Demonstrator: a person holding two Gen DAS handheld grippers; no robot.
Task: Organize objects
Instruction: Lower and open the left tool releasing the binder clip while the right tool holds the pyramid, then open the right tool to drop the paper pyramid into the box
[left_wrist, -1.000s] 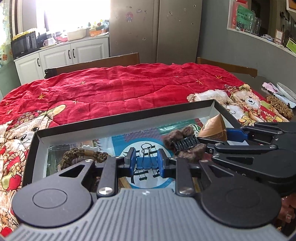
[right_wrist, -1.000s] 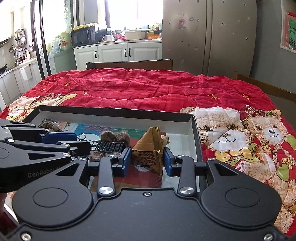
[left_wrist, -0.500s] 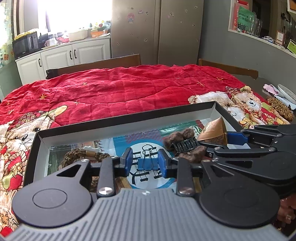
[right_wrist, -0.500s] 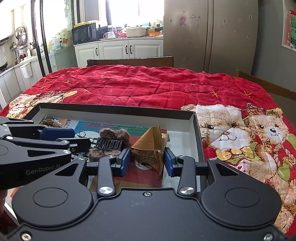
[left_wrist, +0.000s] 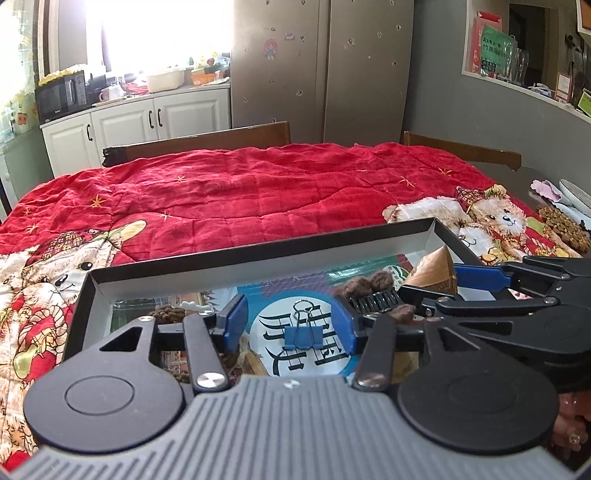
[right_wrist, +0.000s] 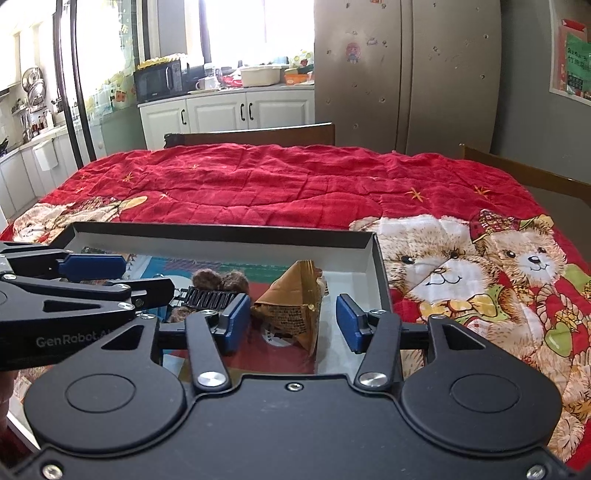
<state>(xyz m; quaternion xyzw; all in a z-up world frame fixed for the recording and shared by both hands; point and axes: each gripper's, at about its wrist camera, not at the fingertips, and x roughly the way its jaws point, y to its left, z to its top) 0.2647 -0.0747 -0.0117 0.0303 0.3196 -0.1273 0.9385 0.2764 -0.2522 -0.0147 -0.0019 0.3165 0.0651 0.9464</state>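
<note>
A red quilted cover (right_wrist: 280, 184) printed with teddy bears lies across my table, and on it sits a shallow black tray (right_wrist: 229, 236) with pale inner walls and a printed sheet on its floor. Everything I am sorting is inside that tray.

My left hand-held gripper (left_wrist: 291, 325) hangs over the tray's middle with its blue pads spread; its jaws have just been opening. The blue binder clip (left_wrist: 301, 336) lies flat on the sheet between the pads, touching neither, its wire handles pointing away from me.

My right hand-held gripper (right_wrist: 293, 321) hangs over the tray's right end, and its jaws have also just been opening. The golden-brown pyramid snack packet (right_wrist: 295, 302) stands on the tray floor between the pads. A clear gap shows at the right pad; at the left pad the packet sits just beside it, and I cannot tell whether they touch.

Between the two grippers lies a black hair clip (left_wrist: 380, 297) with brown fuzzy pompoms, just left of the packet. Near the tray's left end a brown braided cord (left_wrist: 166, 314) shows partly behind my left gripper's finger.
</note>
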